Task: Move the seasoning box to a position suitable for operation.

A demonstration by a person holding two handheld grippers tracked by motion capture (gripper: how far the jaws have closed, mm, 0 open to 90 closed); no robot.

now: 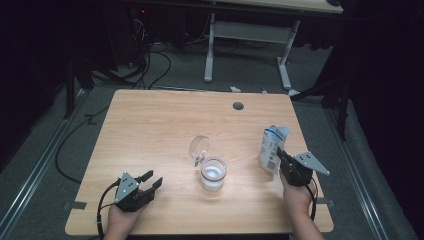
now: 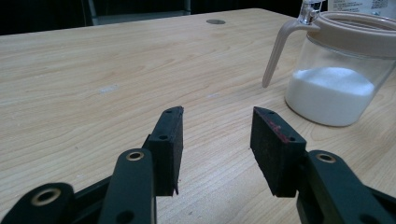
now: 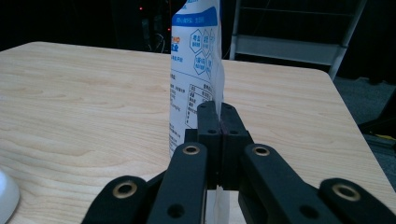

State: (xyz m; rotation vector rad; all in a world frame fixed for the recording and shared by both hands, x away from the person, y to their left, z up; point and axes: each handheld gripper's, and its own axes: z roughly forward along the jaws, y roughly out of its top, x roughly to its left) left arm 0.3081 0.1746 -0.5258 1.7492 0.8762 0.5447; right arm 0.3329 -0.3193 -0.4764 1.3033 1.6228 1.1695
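Observation:
A clear jar with white powder in it stands near the table's middle, its hinged lid flipped up and open. The left gripper view has the jar at the right, with a beige rim and handle. My left gripper rests open at the table's front left, nothing between its jaws. A white and blue pouch stands upright at the right side. My right gripper is shut on the pouch's edge, holding it up.
The wooden table has a round cable hole near its far edge. Beyond it stand a white desk frame and cables on the grey floor. Metal rails run along both sides of the table.

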